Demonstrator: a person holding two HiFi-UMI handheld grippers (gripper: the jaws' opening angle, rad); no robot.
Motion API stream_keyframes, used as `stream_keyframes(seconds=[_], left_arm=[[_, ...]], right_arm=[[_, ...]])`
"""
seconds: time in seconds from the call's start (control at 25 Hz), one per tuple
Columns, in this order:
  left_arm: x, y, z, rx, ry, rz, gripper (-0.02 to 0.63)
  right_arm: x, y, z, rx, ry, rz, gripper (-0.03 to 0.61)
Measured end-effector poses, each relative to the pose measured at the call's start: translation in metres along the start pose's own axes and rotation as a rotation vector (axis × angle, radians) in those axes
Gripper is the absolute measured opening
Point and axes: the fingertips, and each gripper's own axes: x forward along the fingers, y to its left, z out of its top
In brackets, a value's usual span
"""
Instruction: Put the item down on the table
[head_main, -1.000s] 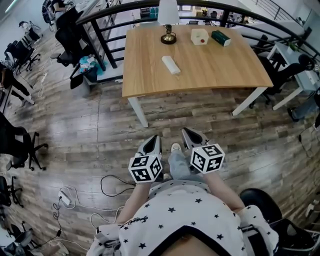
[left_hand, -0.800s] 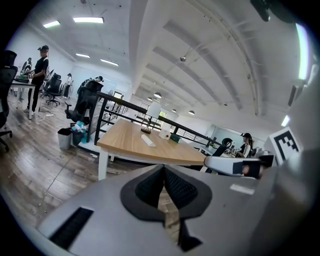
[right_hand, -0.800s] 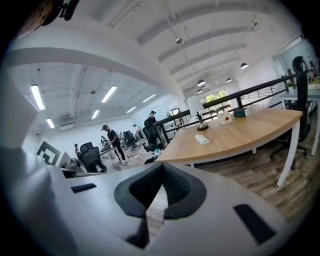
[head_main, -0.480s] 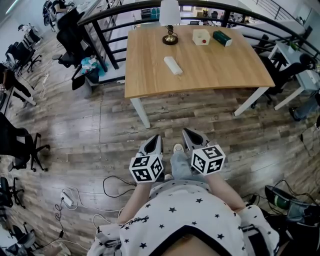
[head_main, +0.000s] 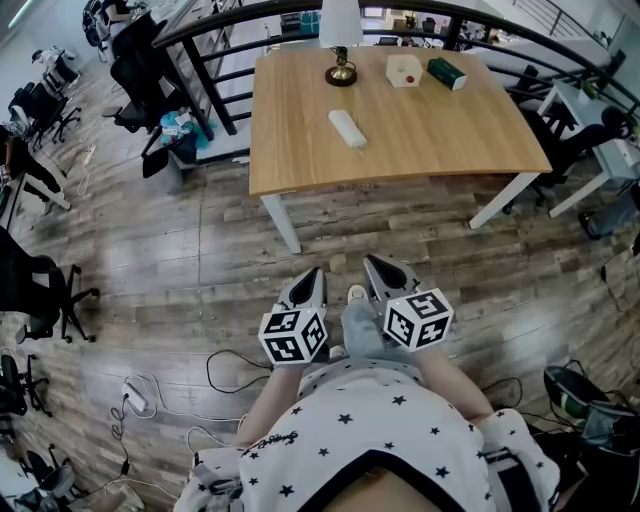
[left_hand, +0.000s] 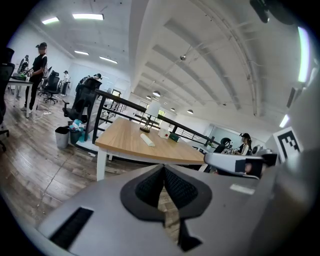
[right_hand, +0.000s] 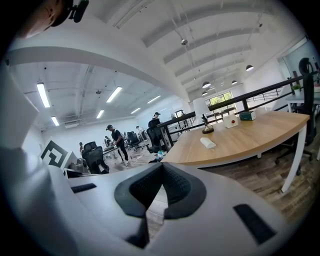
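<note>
Both grippers hang side by side in front of the person's body, above the wooden floor and well short of the table. The left gripper (head_main: 311, 277) (left_hand: 163, 168) is shut, its dark pads meeting with nothing between them. Likewise the right gripper (head_main: 373, 264) (right_hand: 161, 166) is shut and holds nothing. On the wooden table (head_main: 420, 140) (left_hand: 125, 142) (right_hand: 240, 142) lie a white oblong item (head_main: 347, 129) (left_hand: 147, 140) (right_hand: 207, 143), a white box (head_main: 403, 70) (right_hand: 230, 121) and a green box (head_main: 445, 73) (right_hand: 247, 115).
A lamp (head_main: 341, 60) stands at the table's far edge, with a black railing (head_main: 200, 70) behind it. Office chairs (head_main: 40, 285) stand at the left, cables and a power strip (head_main: 135, 398) lie on the floor, and people stand far off (left_hand: 37, 70).
The table has drifted slightly right in the head view, and the black chair at the bottom right has slid out of sight. Both grippers stay shut in the same place.
</note>
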Motion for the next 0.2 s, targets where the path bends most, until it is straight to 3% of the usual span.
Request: stream_keyframes(seconds=[0.2], left_arm=[[0.003, 0.0006, 0.0026, 0.001, 0.001, -0.004, 0.011]], right_arm=[[0.003, -0.0023, 0.0027, -0.001, -0.001, 0.002, -0.006]])
